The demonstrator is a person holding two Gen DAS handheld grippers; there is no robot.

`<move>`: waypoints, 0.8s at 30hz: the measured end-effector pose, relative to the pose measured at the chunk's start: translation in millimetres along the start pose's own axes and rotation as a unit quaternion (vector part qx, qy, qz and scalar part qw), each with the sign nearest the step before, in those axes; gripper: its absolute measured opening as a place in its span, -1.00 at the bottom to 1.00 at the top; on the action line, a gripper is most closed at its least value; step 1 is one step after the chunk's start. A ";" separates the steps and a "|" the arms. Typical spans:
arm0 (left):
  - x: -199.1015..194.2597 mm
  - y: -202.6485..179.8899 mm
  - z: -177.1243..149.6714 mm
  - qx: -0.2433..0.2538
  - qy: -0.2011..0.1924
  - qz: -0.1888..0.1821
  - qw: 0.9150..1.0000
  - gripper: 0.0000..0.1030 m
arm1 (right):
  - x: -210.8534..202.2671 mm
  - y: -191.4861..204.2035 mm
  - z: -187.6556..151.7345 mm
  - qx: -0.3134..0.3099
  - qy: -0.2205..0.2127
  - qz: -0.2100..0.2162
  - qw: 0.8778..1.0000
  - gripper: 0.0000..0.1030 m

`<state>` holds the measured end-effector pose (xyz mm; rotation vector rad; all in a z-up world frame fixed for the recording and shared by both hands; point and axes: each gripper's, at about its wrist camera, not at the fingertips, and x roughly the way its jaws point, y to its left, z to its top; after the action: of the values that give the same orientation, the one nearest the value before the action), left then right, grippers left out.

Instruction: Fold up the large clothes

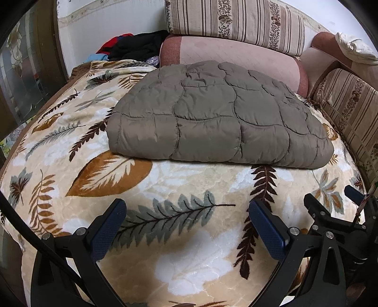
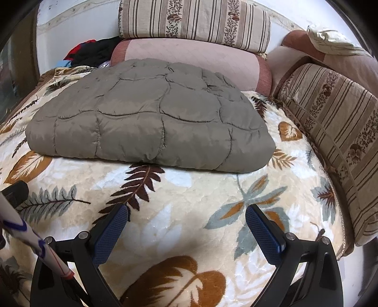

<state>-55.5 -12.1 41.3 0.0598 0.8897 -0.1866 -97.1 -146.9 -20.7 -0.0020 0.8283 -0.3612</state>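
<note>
Folded quilted coat [image 1: 219,115] lying flat, both my grippers hanging back off it.

My left gripper [image 1: 186,226] has its fingers spread wide, nothing in them, low in the frame over the leaf-print blanket [image 1: 189,186]. My right gripper [image 2: 186,229] is just the same: wide apart, empty. The grey-brown coat sits mid-frame on the blanket, well apart from both, striped cushions [image 2: 196,21] stacked behind it.

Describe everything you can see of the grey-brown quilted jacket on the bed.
The quilted jacket is grey-brown, puffy, with a slight sheen and curved stitched panels. It is folded into a thick, roughly rectangular bundle and lies flat on the leaf-patterned blanket, its far edge near or against the pink bolster. Both grippers hang open, short of it; neither touches it.
</note>
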 end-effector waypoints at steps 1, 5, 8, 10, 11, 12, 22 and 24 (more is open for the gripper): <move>0.1 -0.1 -0.1 0.000 0.000 0.000 1.000 1.00 | 0.4 -0.6 0.1 0.001 0.000 -0.002 1.000 0.97; 0.2 -0.3 -0.2 -0.003 0.001 -0.001 1.000 1.00 | 3.4 -3.8 0.1 0.009 0.006 -0.001 1.000 0.97; 0.1 0.4 -0.1 -0.002 0.000 -0.001 1.000 1.00 | 3.2 -4.2 -0.2 0.009 0.006 -0.001 1.000 0.97; -0.2 -0.1 -0.5 0.000 -0.001 -0.001 1.000 1.00 | 2.7 -3.5 -0.3 0.006 0.004 -0.001 1.000 0.97; -0.5 -0.3 -0.6 0.000 -0.001 -0.002 1.000 1.00 | 2.0 -3.0 -0.3 0.006 0.003 -0.001 1.000 0.97; -1.1 -0.3 -0.7 0.000 -0.002 -0.002 1.000 1.00 | 1.7 -2.8 -0.3 0.005 0.002 -0.001 1.000 0.97; -2.6 -2.4 -1.6 0.003 -0.003 -0.001 1.000 1.00 | -1.5 1.9 -1.3 0.000 -0.002 -0.002 1.000 0.97; -2.3 -2.8 -2.0 0.002 -0.001 -0.003 1.000 1.00 | -1.3 2.3 -1.5 0.001 0.000 -0.001 1.000 0.97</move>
<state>-58.9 -14.2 41.9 0.0613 0.8883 -0.1949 -98.3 -144.2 -21.1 -0.0009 0.8275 -0.3642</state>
